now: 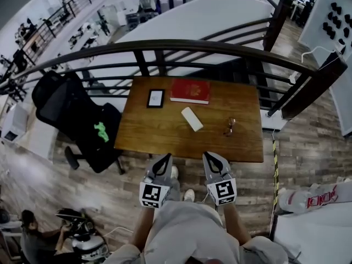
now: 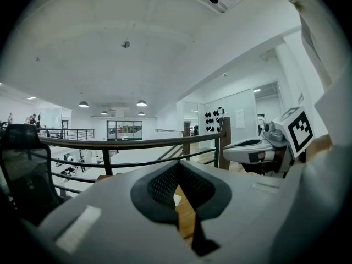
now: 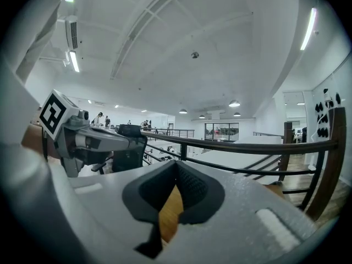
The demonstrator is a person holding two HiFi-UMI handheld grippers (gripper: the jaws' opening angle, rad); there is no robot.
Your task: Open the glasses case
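We hold the left gripper [image 1: 164, 158] and right gripper [image 1: 212, 157] off the counter's [image 1: 159, 133] near edge, fingers together and empty; the glasses case [image 1: 192, 119] lies mid-counter.

The table [image 1: 165, 139] is brown wood grain. On it lie a red book [image 1: 190, 91] at the far side, a black-framed tablet [image 1: 155, 98] left of the book, and a white glasses case [image 1: 192, 119] nearer. The black chair [image 1: 71, 111] at the left has a green patch [image 1: 101, 131]. The left gripper [image 1: 164, 159] and right gripper [image 1: 209, 157] are grey with black-and-white square markers.
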